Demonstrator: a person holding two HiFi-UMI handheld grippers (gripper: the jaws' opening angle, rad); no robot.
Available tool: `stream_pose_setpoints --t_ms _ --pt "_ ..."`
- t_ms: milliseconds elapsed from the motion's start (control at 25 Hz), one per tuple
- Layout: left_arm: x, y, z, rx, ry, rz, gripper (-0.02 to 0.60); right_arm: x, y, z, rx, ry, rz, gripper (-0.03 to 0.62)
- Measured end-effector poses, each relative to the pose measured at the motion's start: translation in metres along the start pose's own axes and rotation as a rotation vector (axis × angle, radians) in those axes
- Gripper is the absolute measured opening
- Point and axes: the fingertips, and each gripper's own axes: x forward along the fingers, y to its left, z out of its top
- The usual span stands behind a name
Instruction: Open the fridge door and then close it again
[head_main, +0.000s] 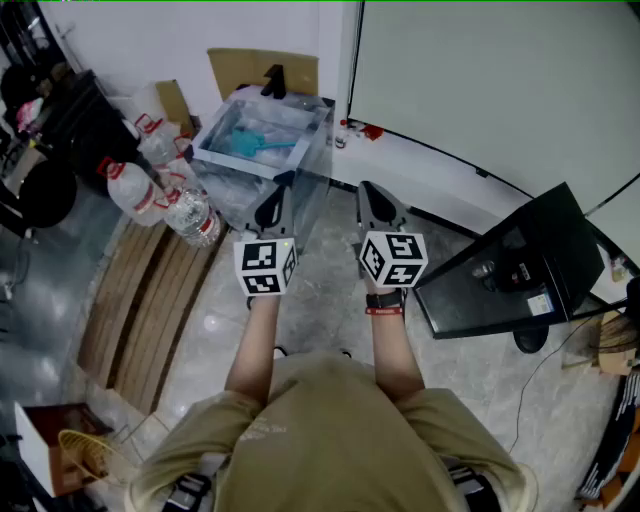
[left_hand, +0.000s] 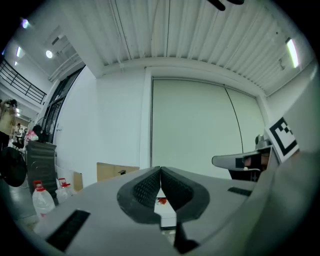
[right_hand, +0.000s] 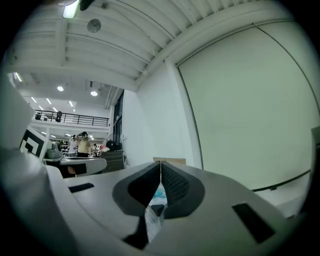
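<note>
The person stands with both arms held forward and level. The left tool (head_main: 280, 185) has its jaws pressed together on nothing, and so does the right tool (head_main: 372, 192); each gripper view shows only background past the closed tips. Both tools point to the far side, toward a clear plastic bin (head_main: 262, 140) and a large pale wall panel (head_main: 480, 80), with water bottles (head_main: 190, 215) on the floor at far left. No fridge door is plainly recognisable. The likeliest candidate is the black box-like unit (head_main: 520, 255) standing on the floor to the right, though the pictures do not settle what it is. It lies right of the right tool, off both tools' line, so the right hand is the nearer one and would have to swing rightward to reach it.
</note>
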Motion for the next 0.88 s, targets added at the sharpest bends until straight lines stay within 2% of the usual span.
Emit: stream_pose_setpoints --t_ms 200,320,640,880 --pt "0.026 -0.063 0.002 0.004 0.007 -0.069 0.018 -0.030 -0.050 0.007 0.014 -0.006 -0.053 0.025" --pt "0.043 -0.115 0.001 0.012 0.008 -0.144 0.018 -0.059 -0.090 0.005 0.033 -0.007 -0.115 0.025" --pt "0.080 -0.255 -0.017 0.045 0.061 -0.412 0.018 -0.136 -0.186 -0.007 0.078 0.019 -0.326 0.025" --pt "0.116 -0.354 -0.027 0.048 0.065 -0.649 0.018 -0.183 -0.255 -0.009 0.082 0.005 -0.517 0.025"
